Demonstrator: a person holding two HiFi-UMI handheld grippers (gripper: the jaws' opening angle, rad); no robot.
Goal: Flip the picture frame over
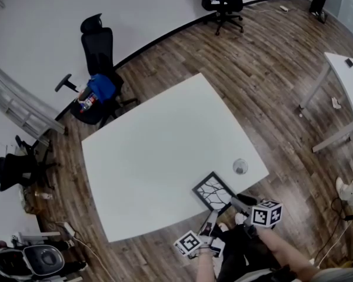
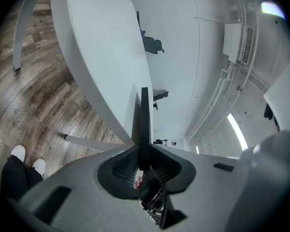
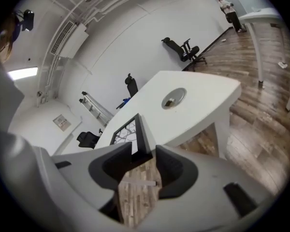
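The picture frame (image 1: 213, 191), black-rimmed with a branch pattern facing up, rests at the front edge of the white table (image 1: 159, 151). My left gripper (image 1: 212, 215) reaches in from below the frame's near side and is shut on its rim. In the left gripper view the frame (image 2: 144, 115) shows edge-on, pinched between the jaws of the left gripper (image 2: 144, 151). My right gripper (image 1: 237, 202) sits at the frame's right corner. In the right gripper view the right gripper (image 3: 141, 151) is open; the frame's corner (image 3: 127, 131) pokes in beside the left jaw, with a gap on the other side.
A small round dish (image 1: 240, 167) lies on the table just beyond the frame, also seen in the right gripper view as the dish (image 3: 173, 97). Office chairs (image 1: 100, 75) stand behind the table, and another white table (image 1: 347, 81) stands at the right. Wood floor surrounds everything.
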